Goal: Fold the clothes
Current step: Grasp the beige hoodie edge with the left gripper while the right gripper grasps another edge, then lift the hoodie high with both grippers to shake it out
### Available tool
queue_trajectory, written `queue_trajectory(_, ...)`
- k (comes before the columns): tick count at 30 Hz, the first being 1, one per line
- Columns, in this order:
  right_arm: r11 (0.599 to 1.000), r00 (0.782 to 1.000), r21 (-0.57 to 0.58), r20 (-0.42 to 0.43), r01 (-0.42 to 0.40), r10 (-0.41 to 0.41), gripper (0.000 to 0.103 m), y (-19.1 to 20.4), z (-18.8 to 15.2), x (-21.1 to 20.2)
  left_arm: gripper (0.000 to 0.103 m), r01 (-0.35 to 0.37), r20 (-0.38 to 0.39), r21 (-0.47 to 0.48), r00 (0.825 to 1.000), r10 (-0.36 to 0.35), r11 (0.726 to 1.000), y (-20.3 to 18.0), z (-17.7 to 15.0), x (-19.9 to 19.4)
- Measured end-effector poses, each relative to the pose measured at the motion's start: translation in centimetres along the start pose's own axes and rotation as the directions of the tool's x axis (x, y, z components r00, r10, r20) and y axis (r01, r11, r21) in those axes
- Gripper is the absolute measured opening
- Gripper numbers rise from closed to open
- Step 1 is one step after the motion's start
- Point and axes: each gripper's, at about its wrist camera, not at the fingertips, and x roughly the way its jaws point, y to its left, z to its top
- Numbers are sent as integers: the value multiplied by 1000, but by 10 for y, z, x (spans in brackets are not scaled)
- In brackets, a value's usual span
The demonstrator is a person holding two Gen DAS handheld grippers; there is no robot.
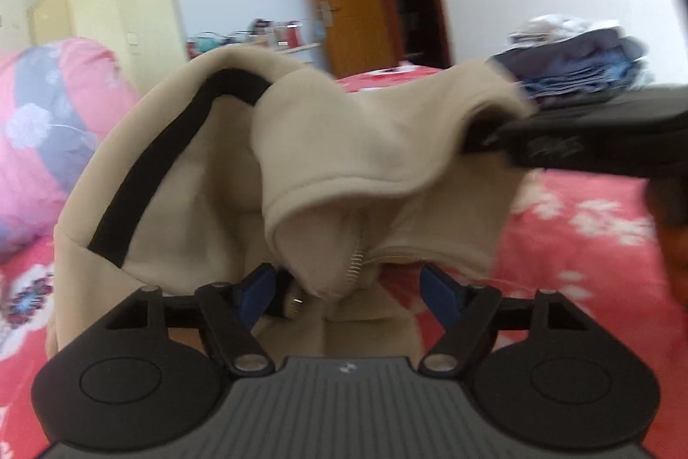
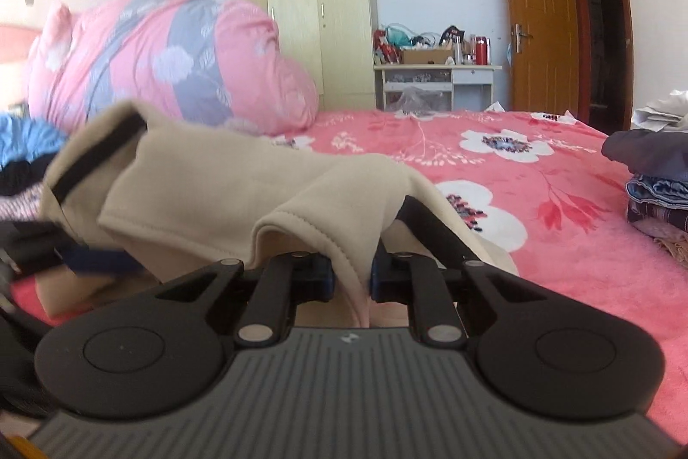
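Two grippers: both at one beige garment, over a bed.
Garment: a beige fleece hoodie, soft and thick, lifted off the bedspread in bunched folds; stitched hem along its rolled edge.
Trim: a black band curving along one edge of the fabric.
Zipper: a metal-toothed zipper running down the hanging fold, blurred.
Left gripper: jaws stand wide, blue pads apart on either side of the hanging zipper fold; no pad clearly presses the cloth.
Right gripper: jaws narrow, blue pads pinching a hemmed edge of the hoodie between them; in the left wrist view it shows as a dark blurred shape at the garment's right end.
Bedspread: plush pink bedspread with white flowers and red leaves.
Quilt: a puffy pink and grey quilt, rolled, at the far side.
Folded stack: dark and blue folded clothes at the bed's right edge.
Room: pale yellow wardrobe, orange wooden door.
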Motion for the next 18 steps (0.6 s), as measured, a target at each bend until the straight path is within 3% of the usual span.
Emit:
queue_trajectory(2, 1000, 1000, -11, 15, 4, -4, 12, -1, 1, -5, 68, 11, 28, -113, 1000, -8, 994, 15, 5, 0)
queue_trajectory(5, 999, 1000, -27, 14, 17, -17, 12, -5, -2, -9, 68, 54, 70, -209, 997, -40, 976, 32, 11, -2)
queue_trajectory(9, 1000, 999, 14, 40, -6, 5, 12, -13, -6, -12, 68, -7, 28, -160, 1000, 11, 987, 24, 14, 11)
queue_trajectory(11, 1000, 998, 15, 62, -12, 11, 12, -11, -6, -13, 57, -47, 12, -159, 999, 49, 986, 20, 15, 18)
queue_trajectory(13, 1000, 997, 4, 77, -6, 5, 13, -9, -9, -13, 25, -87, -4, -158, 996, 87, 984, 15, 17, 25)
queue_trajectory(15, 999, 998, -26, 59, 40, -39, 14, -8, -16, -7, 5, -123, 6, -239, 992, 128, 963, 18, 23, 21)
queue_trajectory(18, 995, 995, -18, 7, 100, -99, 15, -14, -25, 5, 5, -164, 71, -307, 978, 195, 937, 30, 30, -5)
